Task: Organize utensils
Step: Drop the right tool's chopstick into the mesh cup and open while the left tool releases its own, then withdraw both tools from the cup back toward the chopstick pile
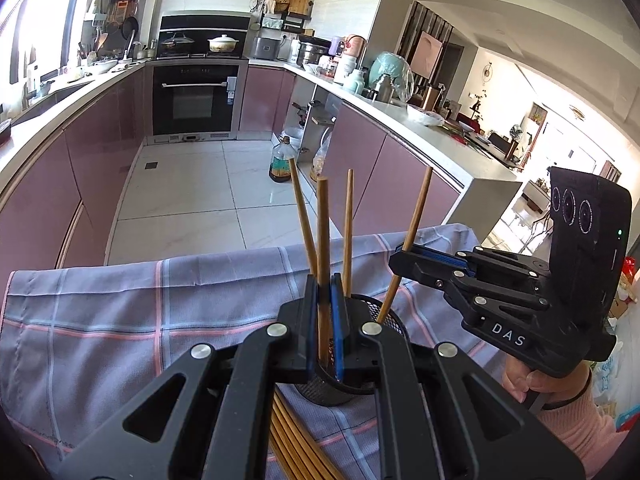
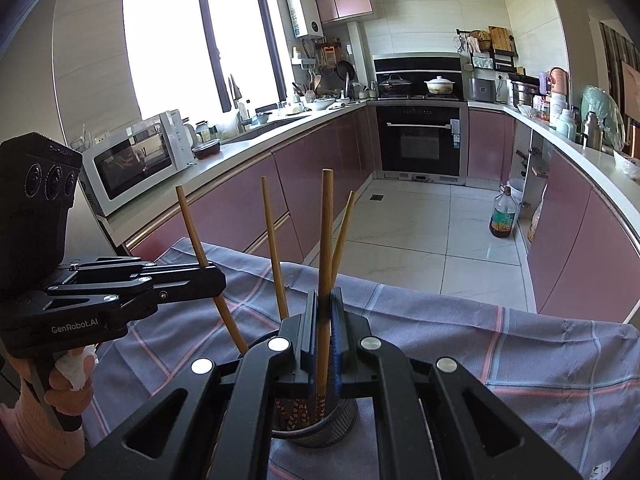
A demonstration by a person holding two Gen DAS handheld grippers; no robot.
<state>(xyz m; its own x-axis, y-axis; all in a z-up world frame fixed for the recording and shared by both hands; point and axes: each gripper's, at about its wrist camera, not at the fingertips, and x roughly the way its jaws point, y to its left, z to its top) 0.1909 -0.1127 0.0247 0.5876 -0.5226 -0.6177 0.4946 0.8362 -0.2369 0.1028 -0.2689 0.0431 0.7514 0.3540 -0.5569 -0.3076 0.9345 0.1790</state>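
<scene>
A black mesh cup [image 1: 320, 390] [image 2: 320, 430] stands on a grey checked cloth [image 1: 120, 300] [image 2: 480, 340]. My left gripper [image 1: 323, 284] [image 2: 218, 278] is shut on a wooden chopstick [image 1: 323, 236] [image 2: 196, 232] whose lower end reaches into the cup. My right gripper [image 2: 325, 298] [image 1: 400, 258] is shut on another chopstick [image 2: 326, 232] [image 1: 416, 216], its patterned end inside the cup too. Two more chopsticks [image 1: 300, 208] [image 1: 349, 220] lean in the cup. A bundle of chopsticks [image 1: 292, 440] lies on the cloth under my left gripper.
The cloth's far edge drops to a tiled kitchen floor. An oil bottle [image 1: 280, 160] [image 2: 502, 216] stands on the floor by the right cabinets. A microwave [image 2: 136, 160] sits on the left counter and an oven [image 1: 192, 100] at the back. Hands hold both gripper handles.
</scene>
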